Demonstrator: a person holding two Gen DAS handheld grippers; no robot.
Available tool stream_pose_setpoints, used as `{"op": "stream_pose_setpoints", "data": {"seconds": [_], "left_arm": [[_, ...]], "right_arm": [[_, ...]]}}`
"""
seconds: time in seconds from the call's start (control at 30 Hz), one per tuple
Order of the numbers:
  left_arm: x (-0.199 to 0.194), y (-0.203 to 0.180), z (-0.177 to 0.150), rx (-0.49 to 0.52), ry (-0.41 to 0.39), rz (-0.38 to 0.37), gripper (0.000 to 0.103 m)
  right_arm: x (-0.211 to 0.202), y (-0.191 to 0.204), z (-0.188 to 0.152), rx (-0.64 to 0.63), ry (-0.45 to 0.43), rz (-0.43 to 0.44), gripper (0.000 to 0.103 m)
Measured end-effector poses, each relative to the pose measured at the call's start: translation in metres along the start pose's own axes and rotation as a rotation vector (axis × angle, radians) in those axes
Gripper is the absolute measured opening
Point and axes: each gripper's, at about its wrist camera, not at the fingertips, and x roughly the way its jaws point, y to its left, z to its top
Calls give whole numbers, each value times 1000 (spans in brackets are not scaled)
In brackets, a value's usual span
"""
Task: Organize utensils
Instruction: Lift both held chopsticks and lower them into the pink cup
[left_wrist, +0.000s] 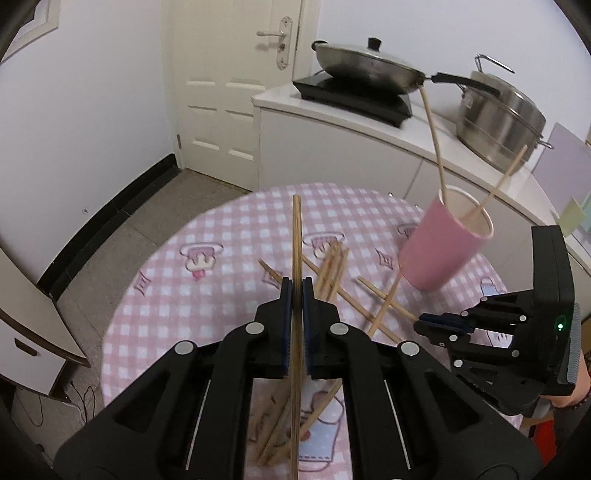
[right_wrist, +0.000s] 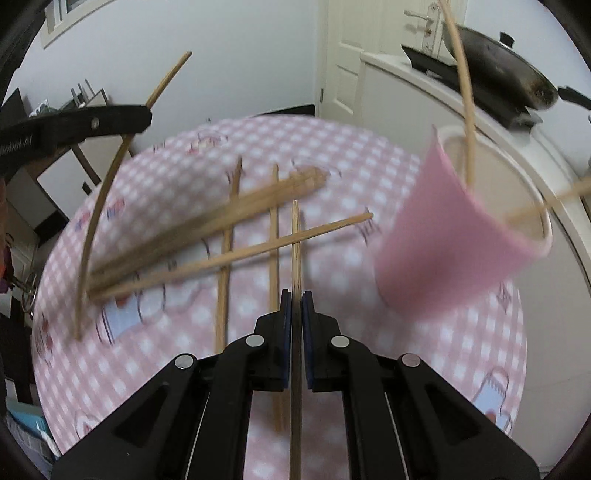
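You were mid-transfer — each gripper carried one chopstick toward the pink cup (left_wrist: 445, 245), which already held two. Your left gripper (left_wrist: 296, 291) was clamped on a chopstick (left_wrist: 296, 236); your right gripper (right_wrist: 296, 304) pinched another (right_wrist: 295, 236). Next, line a tip over the rim — more chopsticks (right_wrist: 207, 229) lay loose on the table (left_wrist: 166, 295).

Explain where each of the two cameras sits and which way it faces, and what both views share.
Left wrist view: sits on the left gripper, looking down along its jaws, shut on a bamboo chopstick, toward the round pink checked table; the right gripper shows.
Right wrist view: sits on the right gripper, jaws shut on another bamboo chopstick, facing the table; the left gripper shows.
Shared: pink paper cup, loose chopsticks, lidded wok.
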Motion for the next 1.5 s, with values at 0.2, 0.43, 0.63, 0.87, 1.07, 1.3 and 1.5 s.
{"op": "stream_pose_setpoints", "data": {"seconds": [0.2,0.43,0.63,0.87,1.07,1.3,1.5], "left_arm": [[4,-12,-14,24,34,-25,6],[15,-17,-17,27,60,-28,6],[21,-17,-18,28,77,-27,6],[23,-21,-19,28,93,-47,6],[19,-33,-24,47,98,-62,6],[-16,-51,-11,53,16,-101,6],[-62,-65,7,60,-89,-134,6]], "right_arm": [[2,-8,-29,-1,59,-15,5],[10,-9,-14,23,34,17,5],[28,-8,10,16,34,-2,5],[27,2,8,-47,65,-59,5],[4,-5,-19,-45,77,-54,4],[-72,-4,-12,-17,-120,-23,4],[-136,-1,11,-17,-303,-10,4]]}}
